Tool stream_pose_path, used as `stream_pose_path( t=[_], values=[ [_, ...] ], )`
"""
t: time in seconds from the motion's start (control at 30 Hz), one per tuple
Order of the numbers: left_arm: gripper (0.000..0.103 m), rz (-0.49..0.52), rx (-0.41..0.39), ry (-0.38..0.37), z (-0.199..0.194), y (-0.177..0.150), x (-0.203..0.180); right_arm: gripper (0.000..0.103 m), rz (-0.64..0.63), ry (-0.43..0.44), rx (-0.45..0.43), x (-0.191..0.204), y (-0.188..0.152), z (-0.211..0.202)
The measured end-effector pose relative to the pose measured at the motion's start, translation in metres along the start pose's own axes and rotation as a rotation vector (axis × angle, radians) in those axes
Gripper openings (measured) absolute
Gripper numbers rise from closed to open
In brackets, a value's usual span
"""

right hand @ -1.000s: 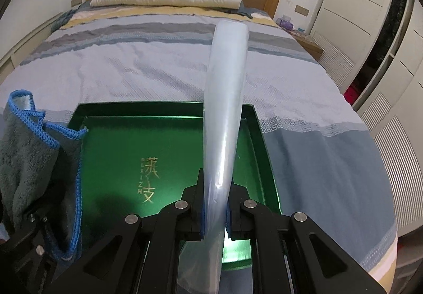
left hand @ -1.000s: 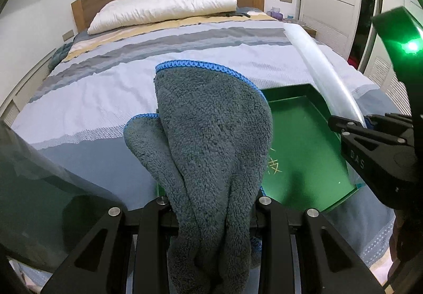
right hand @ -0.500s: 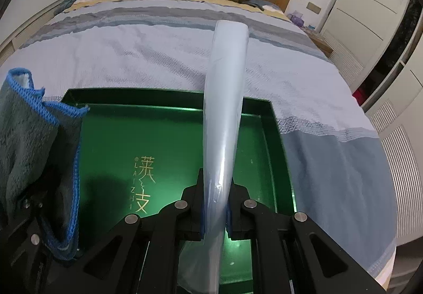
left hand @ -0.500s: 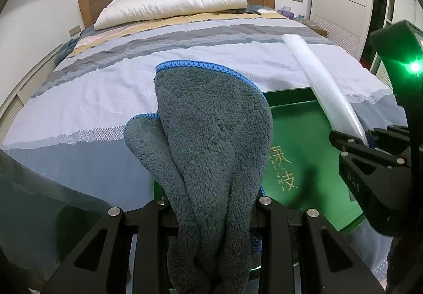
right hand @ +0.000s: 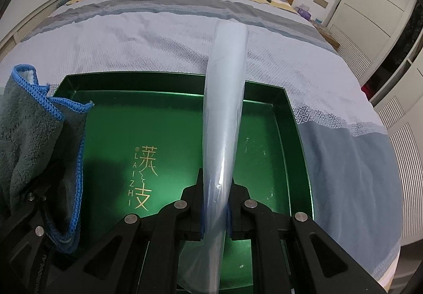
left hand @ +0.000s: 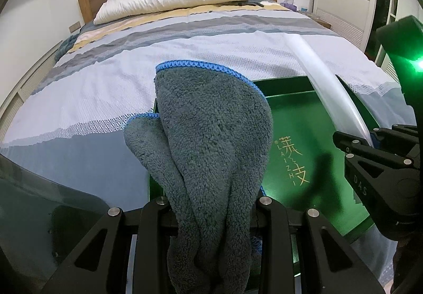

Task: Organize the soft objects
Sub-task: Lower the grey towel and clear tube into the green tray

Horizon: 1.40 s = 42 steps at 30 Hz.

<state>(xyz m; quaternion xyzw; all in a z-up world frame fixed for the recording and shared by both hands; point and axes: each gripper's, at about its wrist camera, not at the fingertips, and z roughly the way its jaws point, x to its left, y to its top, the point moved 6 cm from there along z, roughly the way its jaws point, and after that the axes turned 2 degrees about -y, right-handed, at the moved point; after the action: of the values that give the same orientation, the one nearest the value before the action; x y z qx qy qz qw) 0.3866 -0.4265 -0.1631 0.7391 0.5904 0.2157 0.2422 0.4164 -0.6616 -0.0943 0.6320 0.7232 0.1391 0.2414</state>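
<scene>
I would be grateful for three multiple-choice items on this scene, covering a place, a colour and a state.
1. Where does the green tray sit?
A. on the bed
B. on the floor
C. on a desk

2. What colour is the edging of the grey towel?
A. red
B. blue
C. yellow

3. What is the right tool doing?
A. standing open and empty
B. shut on the pale plastic sheet
C. shut on the pillow

Answers: 1 A, the striped bedspread surrounds it; 2 B, blue stitching runs along the hem; 3 B, the sheet rises from between its pads.
</scene>
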Motion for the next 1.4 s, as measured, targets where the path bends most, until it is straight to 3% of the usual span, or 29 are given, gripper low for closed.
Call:
stream_pose_path(
  t=[1.4],
  values=[
    [0.029,-0.028,0.043,0.010,0.016,-0.004,0.001,0.016,-0.011,0.011,0.036,0.000,-0.007,0.017]
  ],
)
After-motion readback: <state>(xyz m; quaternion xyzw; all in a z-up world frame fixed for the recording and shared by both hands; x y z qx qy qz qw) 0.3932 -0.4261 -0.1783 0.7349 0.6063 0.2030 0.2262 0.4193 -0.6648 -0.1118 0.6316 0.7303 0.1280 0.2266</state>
